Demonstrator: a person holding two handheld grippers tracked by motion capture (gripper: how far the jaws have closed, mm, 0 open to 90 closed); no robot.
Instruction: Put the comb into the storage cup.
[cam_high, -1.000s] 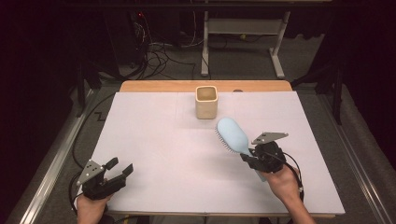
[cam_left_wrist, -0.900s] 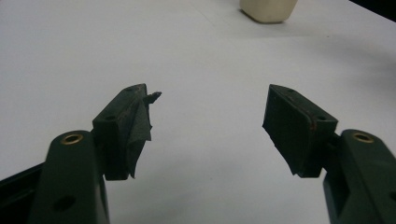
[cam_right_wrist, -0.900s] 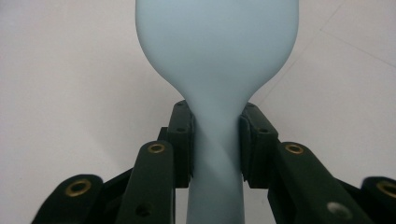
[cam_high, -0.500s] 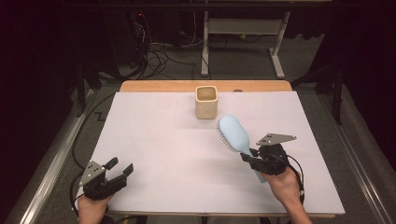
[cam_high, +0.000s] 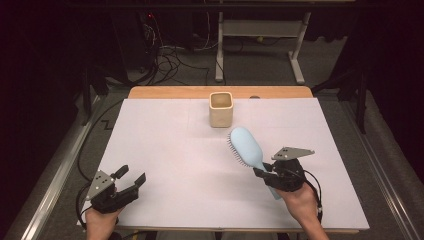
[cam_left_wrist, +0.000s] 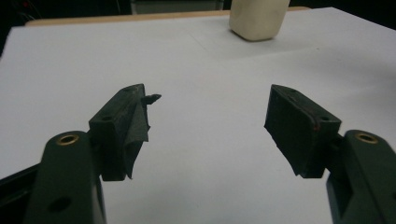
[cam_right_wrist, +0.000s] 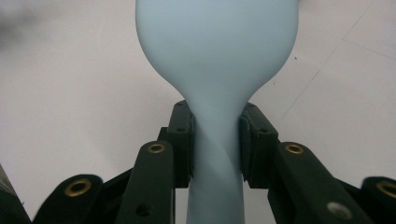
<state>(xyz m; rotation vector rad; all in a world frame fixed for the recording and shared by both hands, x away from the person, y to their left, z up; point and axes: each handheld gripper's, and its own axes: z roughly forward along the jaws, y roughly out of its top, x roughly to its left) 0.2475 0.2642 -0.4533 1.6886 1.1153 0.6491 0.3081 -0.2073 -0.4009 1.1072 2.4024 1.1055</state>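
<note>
- Pale blue plastic marked the hairbrush (cam_high: 247, 148) in the high view, its oval head raised over the white table cover (cam_high: 170, 150) and pointing up and left toward the cup, with its dark bristles along the lower left edge.
- In that same view the right gripper (cam_high: 264, 174) was clamped on the brush's handle, whose end stuck out below the jaws beside the person's right hand (cam_high: 300, 202).
- A cream square cup (cam_high: 220, 109) stood upright near the far edge of the cover, apart from the brush head and a little left of it.
- At the near left corner the left gripper (cam_high: 131, 179) sat low over the cover, held in the left hand (cam_high: 100, 220); its jaws stood apart with nothing between them, having just widened a little.
- A wooden table edge (cam_high: 165, 92) ran behind the white cover, and cables lay on the grey floor (cam_high: 260, 60) beyond it.
- From the left gripper view, the left gripper (cam_left_wrist: 210, 116) showed its two black jaws spread wide over bare white cover, gripping nothing; the pad on the left jaw looked torn and peeled at its tip.
- The cream cup (cam_left_wrist: 258, 18) stood at the top of that view, well beyond the jaws.
- From the right gripper view, the right gripper (cam_right_wrist: 216, 140) pressed both pads against the narrow neck of the hairbrush (cam_right_wrist: 217, 51) just below where it flared into the head.
- The smooth blue back of the head faced that camera, with white cover behind it.
</note>
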